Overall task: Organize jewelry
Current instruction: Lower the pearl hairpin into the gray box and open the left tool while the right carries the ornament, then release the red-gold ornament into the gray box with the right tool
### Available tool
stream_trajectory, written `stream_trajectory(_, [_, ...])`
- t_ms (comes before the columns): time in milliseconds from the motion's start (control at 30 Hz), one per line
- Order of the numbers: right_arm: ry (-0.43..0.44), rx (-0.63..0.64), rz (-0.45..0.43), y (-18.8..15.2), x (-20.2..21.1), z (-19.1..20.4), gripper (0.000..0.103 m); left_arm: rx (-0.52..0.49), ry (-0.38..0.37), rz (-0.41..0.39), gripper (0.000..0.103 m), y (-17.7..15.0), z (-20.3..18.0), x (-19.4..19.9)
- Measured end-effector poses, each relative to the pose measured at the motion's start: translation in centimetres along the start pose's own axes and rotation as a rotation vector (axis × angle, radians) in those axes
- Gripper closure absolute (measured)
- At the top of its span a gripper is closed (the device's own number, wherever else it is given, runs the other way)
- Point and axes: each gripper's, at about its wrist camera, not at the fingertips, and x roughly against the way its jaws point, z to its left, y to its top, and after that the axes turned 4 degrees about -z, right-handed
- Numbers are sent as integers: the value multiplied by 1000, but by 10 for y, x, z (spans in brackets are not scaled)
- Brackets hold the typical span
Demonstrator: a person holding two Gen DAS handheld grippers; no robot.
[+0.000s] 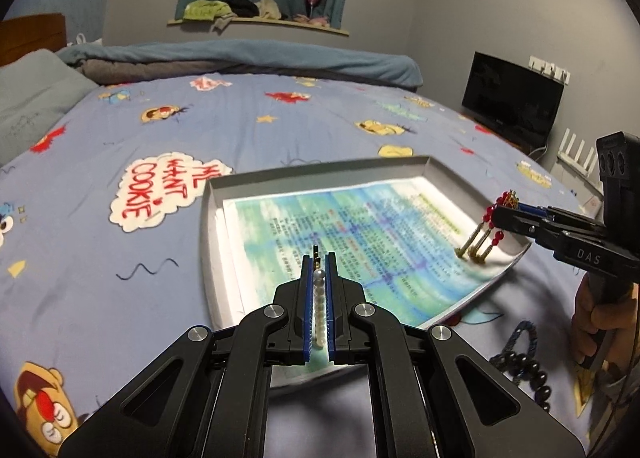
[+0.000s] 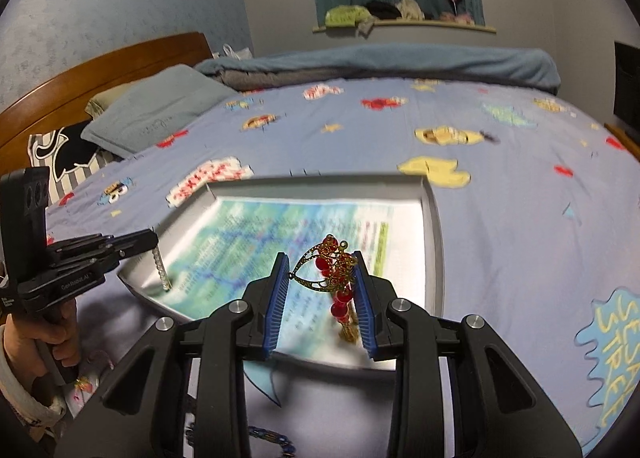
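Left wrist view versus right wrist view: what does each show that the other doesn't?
Only the left wrist view shows the dark monitor and black bead bracelet. Only the right wrist view shows the wooden headboard and striped pillow. Both show the grey tray, the left gripper shut on a pearl strand and the right gripper holding a red-beaded gold ornament.

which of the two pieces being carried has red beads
The gold filigree ornament in the right gripper; the left gripper pinches a plain pearl strand.
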Motion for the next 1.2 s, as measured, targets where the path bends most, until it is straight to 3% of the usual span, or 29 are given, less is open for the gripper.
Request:
stream_trajectory(133, [-2, -22, 27, -9, -8, -7, 71, -11, 8, -1, 96, -1, -2, -2])
stream_trajectory(200, [-4, -23, 31, -11, -9, -7, 71, -24, 10, -20, 87, -2, -5, 1])
stream_trajectory(300, [-12, -16, 17, -13, -7, -6, 55, -37, 11, -32, 80, -3, -8, 3])
stream_trajectory(400, [-24, -7, -2, -17, -1, -2, 51, -38, 8, -51, 46, -4, -10, 8])
stream_trajectory(467, [-23, -3, -28, -21, 5, -1, 48, -40, 2, -69, 37, -5, -12, 14])
stream_trajectory(667, [-17, -11, -132, -33, 33, 0, 37, -32, 11, -95, 36, -11, -10, 33])
stream_trajectory(700, [-19, -8, -144, -35, 38, 1, 37, -20, 14, -101, 33, -14, -8, 38])
stream_trajectory(733, [-20, -5, -150, -37, 42, 3, 36, -11, 17, -107, 24, -16, -6, 42])
stream_trajectory(1200, [-15, 0, -131, -67, 65, 19, 31, 51, 25, -105, 23, -62, 1, 82])
